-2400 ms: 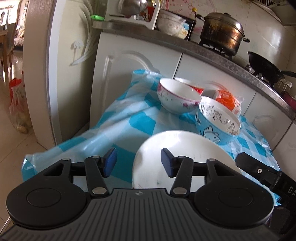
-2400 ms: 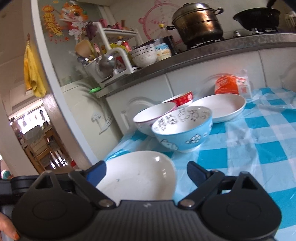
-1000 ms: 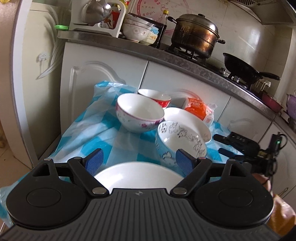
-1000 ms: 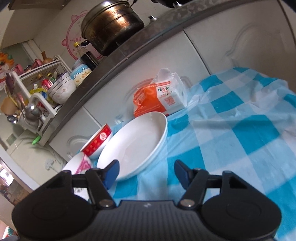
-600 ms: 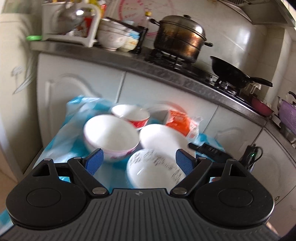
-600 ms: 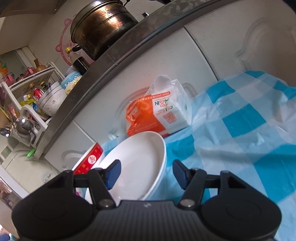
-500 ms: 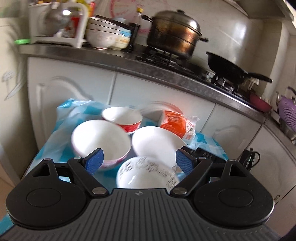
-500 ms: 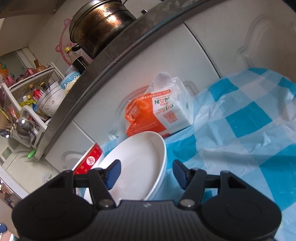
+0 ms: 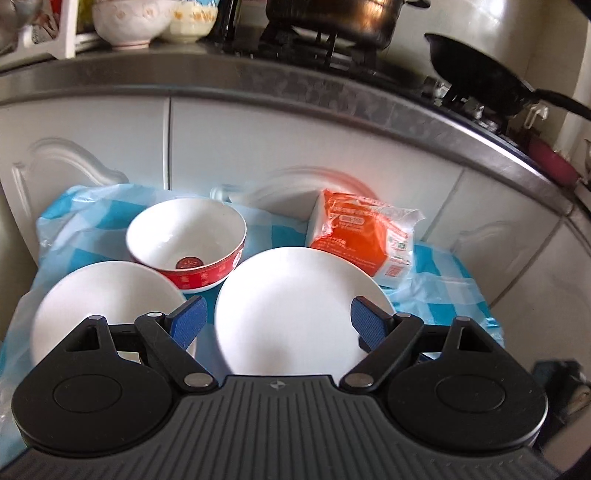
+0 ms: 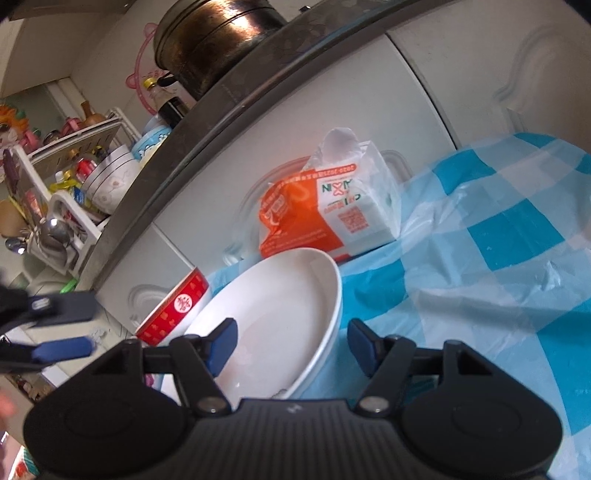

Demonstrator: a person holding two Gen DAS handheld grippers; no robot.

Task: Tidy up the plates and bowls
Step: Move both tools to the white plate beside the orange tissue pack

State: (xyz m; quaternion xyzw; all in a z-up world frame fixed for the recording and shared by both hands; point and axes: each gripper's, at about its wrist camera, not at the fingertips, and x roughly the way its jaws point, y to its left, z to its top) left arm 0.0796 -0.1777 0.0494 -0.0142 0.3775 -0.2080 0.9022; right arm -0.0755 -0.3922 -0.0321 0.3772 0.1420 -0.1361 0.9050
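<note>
A white deep plate lies on the blue checked tablecloth, straight ahead of my open, empty left gripper. A red bowl stands behind it to the left. A white bowl sits at the near left, partly behind my left finger. In the right wrist view my right gripper is open around the near rim of the same plate, one finger inside, one outside. The red bowl shows to its left. My left gripper's fingers appear blurred at far left.
An orange and white tissue pack lies behind the plate against the white cabinet doors. Above, the steel counter carries a pot, a black pan and stacked bowls. The tablecloth stretches to the right.
My left gripper has moved forward and over toward the white plate; the blue cartoon bowl has left its view. My right gripper has closed in on the plate's rim, still open.
</note>
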